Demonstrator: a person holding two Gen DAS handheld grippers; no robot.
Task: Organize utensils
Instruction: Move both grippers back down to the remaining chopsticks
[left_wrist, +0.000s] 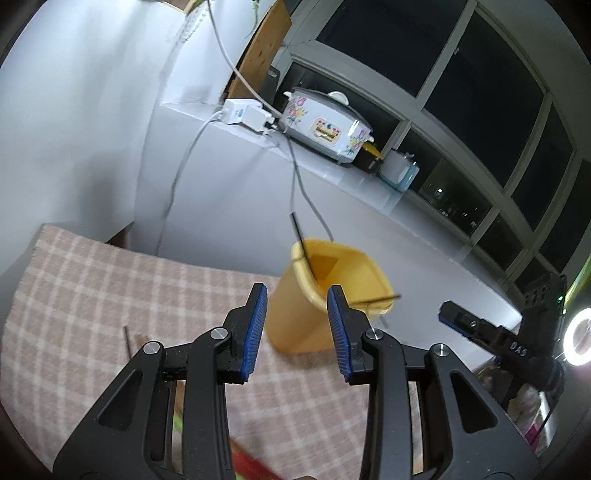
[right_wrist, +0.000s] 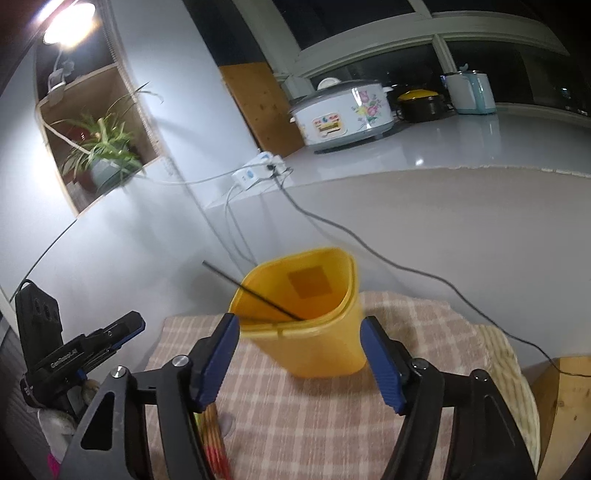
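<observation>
Left wrist view: the left gripper (left_wrist: 297, 332) stands released, jaws apart with nothing between the pads. Just ahead, the yellow cup (left_wrist: 325, 299) stands upright on the checked cloth (left_wrist: 110, 295) covering the bench. A black chopstick (left_wrist: 301, 245) leans inside the cup against its rim, held upright by the cup wall. More sticks (left_wrist: 127, 341) lie on the cloth, left of the gripper, apparently still to be collected.

Right wrist view: the right gripper (right_wrist: 299, 358) is wide open and empty; the cup (right_wrist: 306, 317) sits framed between its fingers without contact. The chopstick (right_wrist: 255, 293) slants from the cup floor over the rim. Coloured sticks (right_wrist: 214, 435) lie below the gripper on the cloth (right_wrist: 332, 424).
</observation>
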